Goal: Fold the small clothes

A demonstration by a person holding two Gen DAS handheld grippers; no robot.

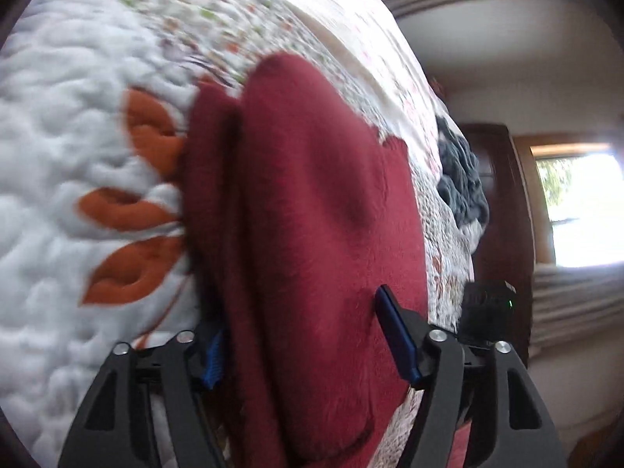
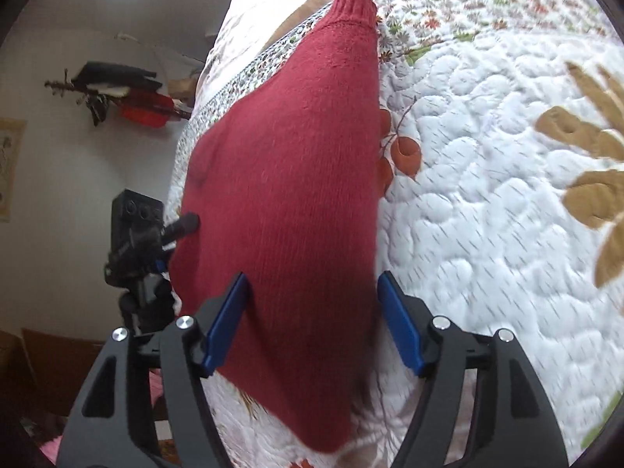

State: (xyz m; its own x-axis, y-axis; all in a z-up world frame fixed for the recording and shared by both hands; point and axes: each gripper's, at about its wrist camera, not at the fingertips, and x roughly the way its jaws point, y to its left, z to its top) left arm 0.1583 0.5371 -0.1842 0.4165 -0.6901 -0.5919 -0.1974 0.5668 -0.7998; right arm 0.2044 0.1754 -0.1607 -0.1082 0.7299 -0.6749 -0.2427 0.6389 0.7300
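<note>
Spreading across the lower middle of both wrist views, a dark red knit sweater (image 1: 312,214) lies on a floral quilt (image 1: 58,148) covering a bed. In the right wrist view its ribbed cuff or hem (image 2: 353,4) reaches toward the top centre of the frame.

The left gripper (image 1: 308,345) has its jaws spread wide: one blue finger pad sits at the sweater's left edge, seemingly tucked beside a doubled layer, while the other rests over the cloth at lower right. The right gripper (image 2: 312,321) is likewise spread, its pads straddling the narrow lower part of the garment without pinching it.

The step in hand looks like taking hold for a fold. To do it well, each claw should close on a single clean edge, catching every layer there, and the two should lift evenly so the knit does not sag or twist.

Open quilt fills the right of the right wrist view and the left of the left wrist view, giving room to lay a fold over. The bed's edge runs close along the sweater's other side, and a grey bundle of cloth (image 1: 462,179) lies at middle right of the left view, well apart.
</note>
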